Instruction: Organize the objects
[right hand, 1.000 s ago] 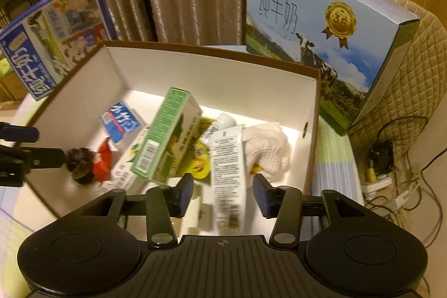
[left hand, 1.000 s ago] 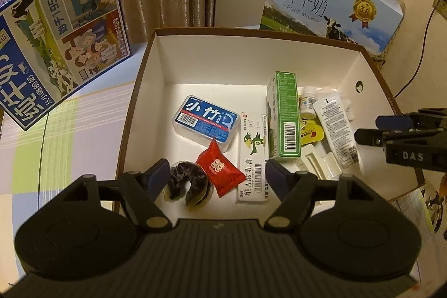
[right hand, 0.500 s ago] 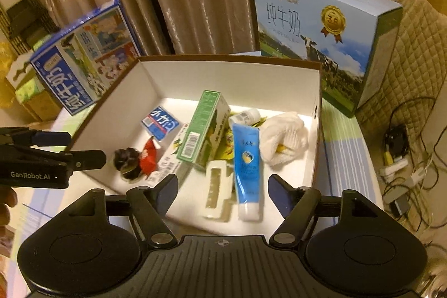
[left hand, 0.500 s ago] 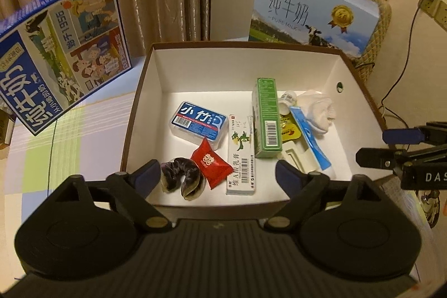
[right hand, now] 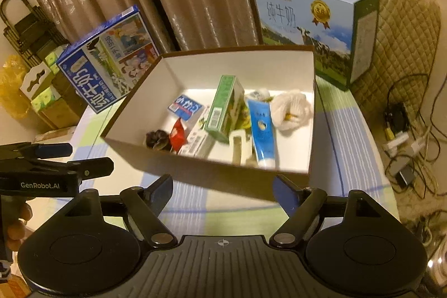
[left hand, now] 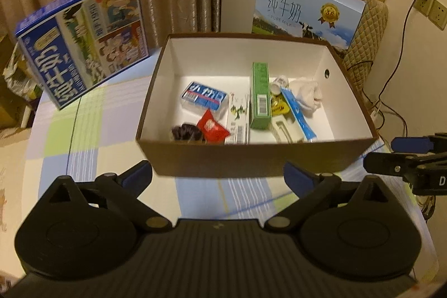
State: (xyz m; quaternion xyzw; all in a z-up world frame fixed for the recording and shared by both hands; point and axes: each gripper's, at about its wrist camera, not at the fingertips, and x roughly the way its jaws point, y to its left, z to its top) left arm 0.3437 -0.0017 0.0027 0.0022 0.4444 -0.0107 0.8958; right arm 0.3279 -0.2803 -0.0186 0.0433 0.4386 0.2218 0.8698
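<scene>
Brown cardboard box (left hand: 251, 158) with white inside, open-topped, on checked tablecloth (left hand: 83, 158); inside: blue flat case (left hand: 203, 96), red sachet (left hand: 212, 127), dark crumpled wrapper (left hand: 185, 132), long white carton (left hand: 238, 119), upright green carton (left hand: 260, 95), blue tube (left hand: 297, 113), white wadded cloth (left hand: 307, 92). Left gripper (left hand: 218, 172) wide apart, jaws just opened further, nothing between, short of box's near wall. Right gripper (right hand: 222, 190) likewise spread, just opening, empty, just before box's near corner. Small bottle and yellow packet behind green carton partly hidden; cream plastic piece beside tube hard to identify.
</scene>
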